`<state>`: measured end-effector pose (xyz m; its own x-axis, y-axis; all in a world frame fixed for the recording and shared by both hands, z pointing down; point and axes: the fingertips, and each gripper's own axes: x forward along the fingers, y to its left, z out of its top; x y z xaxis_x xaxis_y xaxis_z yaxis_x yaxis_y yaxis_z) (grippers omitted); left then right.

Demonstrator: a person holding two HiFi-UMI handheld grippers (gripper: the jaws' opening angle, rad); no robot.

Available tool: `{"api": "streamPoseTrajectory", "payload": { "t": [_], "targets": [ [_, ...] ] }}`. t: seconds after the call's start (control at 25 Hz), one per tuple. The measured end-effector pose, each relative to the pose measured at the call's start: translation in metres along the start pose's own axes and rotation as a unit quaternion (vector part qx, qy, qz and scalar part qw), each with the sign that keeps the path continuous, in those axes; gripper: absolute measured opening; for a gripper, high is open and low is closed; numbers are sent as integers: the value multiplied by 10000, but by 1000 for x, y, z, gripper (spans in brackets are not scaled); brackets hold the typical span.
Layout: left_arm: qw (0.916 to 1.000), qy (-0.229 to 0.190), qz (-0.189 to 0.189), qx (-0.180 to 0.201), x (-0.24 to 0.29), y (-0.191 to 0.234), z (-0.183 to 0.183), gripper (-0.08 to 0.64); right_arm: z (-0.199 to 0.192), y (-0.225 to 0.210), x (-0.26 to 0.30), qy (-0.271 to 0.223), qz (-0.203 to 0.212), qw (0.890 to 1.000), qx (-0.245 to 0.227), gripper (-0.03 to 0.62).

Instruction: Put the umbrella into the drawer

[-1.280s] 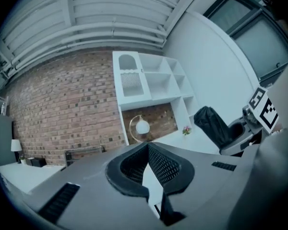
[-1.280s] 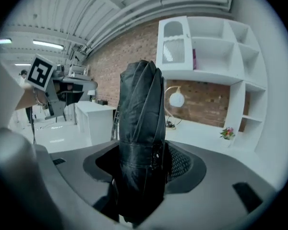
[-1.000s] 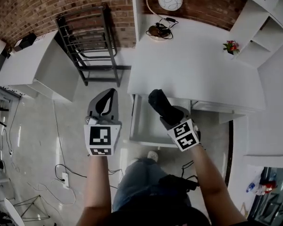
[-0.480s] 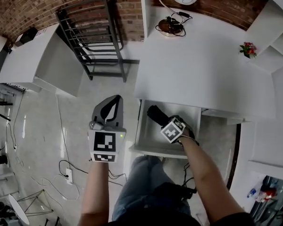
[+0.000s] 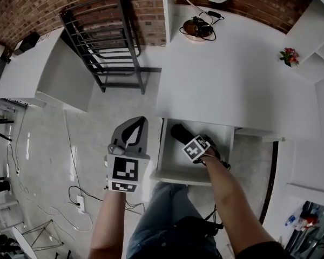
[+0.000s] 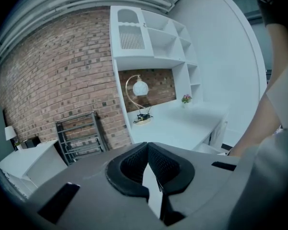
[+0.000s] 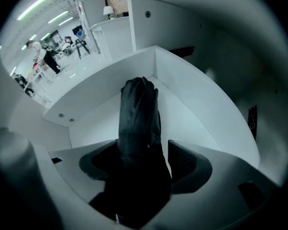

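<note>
Folded black fabric umbrella (image 5: 178, 132) has sunk since a second ago and now lies inside the open white drawer (image 5: 163, 144) — right gripper (image 5: 188, 141) jaws opening around it — left gripper (image 5: 136, 125) clenched empty, also lower.

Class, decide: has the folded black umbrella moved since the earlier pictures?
Yes: the folded black umbrella dropped from above the white desk into the open white drawer.

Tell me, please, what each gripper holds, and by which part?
Right gripper: jaws opening around the near end of the folded black fabric umbrella. Left gripper: shut, empty.
</note>
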<state>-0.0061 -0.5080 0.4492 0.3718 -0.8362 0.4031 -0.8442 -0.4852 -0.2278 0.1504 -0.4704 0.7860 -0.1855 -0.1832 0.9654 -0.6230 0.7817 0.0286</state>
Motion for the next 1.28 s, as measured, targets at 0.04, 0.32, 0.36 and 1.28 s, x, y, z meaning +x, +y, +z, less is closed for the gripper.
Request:
{"api": "streamPoseTrajectory", "payload": {
  "t": [0.04,0.32,0.36,1.28],
  "targets": [
    [10000,5,-35,-7,0,0,-1,-2,-1,-2,1,82,-134,9998,124,331],
    [9995,-241,-216,-6,0,2,17,-2,7,-3,-48,-102,-229,9969,741,387],
    [9993,-296,-239,-4,0,2,22,-2,10,-3,-62,-183,-223,9965,780,385],
    [9701,-2353,-346,479,-53,-12,183,-2,22,-38,-533,-4760,-2998,8018,2016,2]
  ]
}}
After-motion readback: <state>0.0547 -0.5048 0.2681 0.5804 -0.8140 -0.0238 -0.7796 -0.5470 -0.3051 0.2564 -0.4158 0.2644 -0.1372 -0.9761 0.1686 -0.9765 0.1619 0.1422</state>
